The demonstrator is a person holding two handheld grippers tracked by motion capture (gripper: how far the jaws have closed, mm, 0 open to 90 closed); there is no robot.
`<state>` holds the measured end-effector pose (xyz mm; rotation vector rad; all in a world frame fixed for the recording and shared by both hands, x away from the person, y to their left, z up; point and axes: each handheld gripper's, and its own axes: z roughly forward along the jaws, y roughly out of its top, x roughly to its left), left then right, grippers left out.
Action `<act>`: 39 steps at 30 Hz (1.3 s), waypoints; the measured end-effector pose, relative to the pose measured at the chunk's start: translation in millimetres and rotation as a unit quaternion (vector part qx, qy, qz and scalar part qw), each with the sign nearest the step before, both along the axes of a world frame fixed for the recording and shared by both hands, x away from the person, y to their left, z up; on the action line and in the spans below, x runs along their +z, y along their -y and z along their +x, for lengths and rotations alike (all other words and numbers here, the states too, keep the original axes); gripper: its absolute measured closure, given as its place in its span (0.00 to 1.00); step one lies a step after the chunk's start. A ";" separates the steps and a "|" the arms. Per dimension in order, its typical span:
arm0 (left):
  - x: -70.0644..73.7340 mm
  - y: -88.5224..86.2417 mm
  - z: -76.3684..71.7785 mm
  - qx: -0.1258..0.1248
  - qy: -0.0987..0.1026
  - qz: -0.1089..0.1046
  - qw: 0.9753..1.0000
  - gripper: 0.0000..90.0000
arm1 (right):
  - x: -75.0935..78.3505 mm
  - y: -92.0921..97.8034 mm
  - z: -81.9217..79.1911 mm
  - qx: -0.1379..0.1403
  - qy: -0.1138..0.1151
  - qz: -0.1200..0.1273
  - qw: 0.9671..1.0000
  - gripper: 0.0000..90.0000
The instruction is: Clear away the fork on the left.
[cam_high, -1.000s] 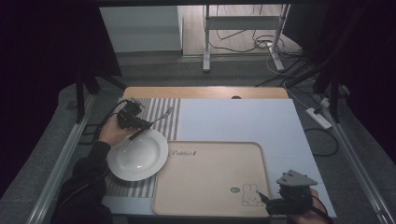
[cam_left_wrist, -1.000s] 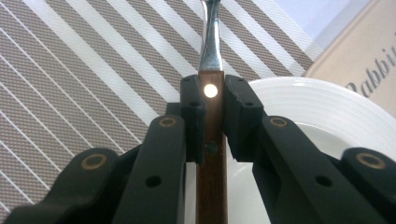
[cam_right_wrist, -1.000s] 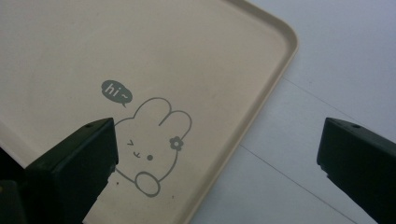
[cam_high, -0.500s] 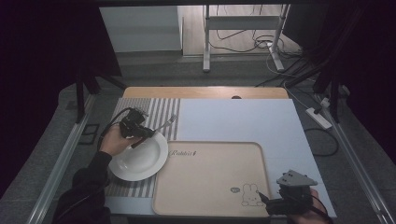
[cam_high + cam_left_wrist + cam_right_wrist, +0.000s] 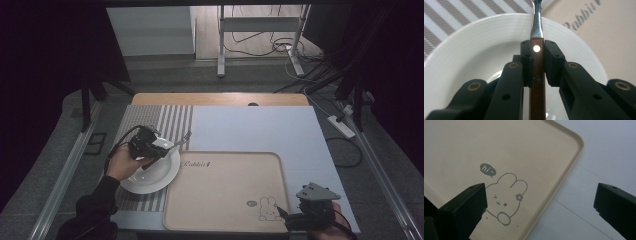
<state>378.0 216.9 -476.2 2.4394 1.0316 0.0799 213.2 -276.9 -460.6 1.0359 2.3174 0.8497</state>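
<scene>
Left claw (image 5: 537,62) clamps fork (image 5: 537,30) over plate (image 5: 474,50).

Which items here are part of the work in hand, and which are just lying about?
In use:
- left tool, shut on the wooden-handled utensil
- white plate, beneath that utensil
- striped placemat, under the plate

Idle:
- beige rabbit tray, nothing on it
- right tool, open over the tray's corner
- power strip on the floor
</scene>
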 end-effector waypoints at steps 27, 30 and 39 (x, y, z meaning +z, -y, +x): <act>-4.9 59.1 -63.7 -0.017 -0.006 -0.012 1.000 0.86 | 0.1 -0.5 -0.7 0.006 0.000 0.000 1.000 0.00; -6.2 67.2 -69.5 -0.020 -0.006 -0.008 1.000 0.86 | 0.1 -0.6 -0.7 0.007 0.000 0.000 1.000 0.00; -15.8 91.0 -85.5 -0.014 -0.020 -0.013 1.000 0.86 | 0.1 -0.8 -0.8 0.009 0.000 -0.002 1.000 0.00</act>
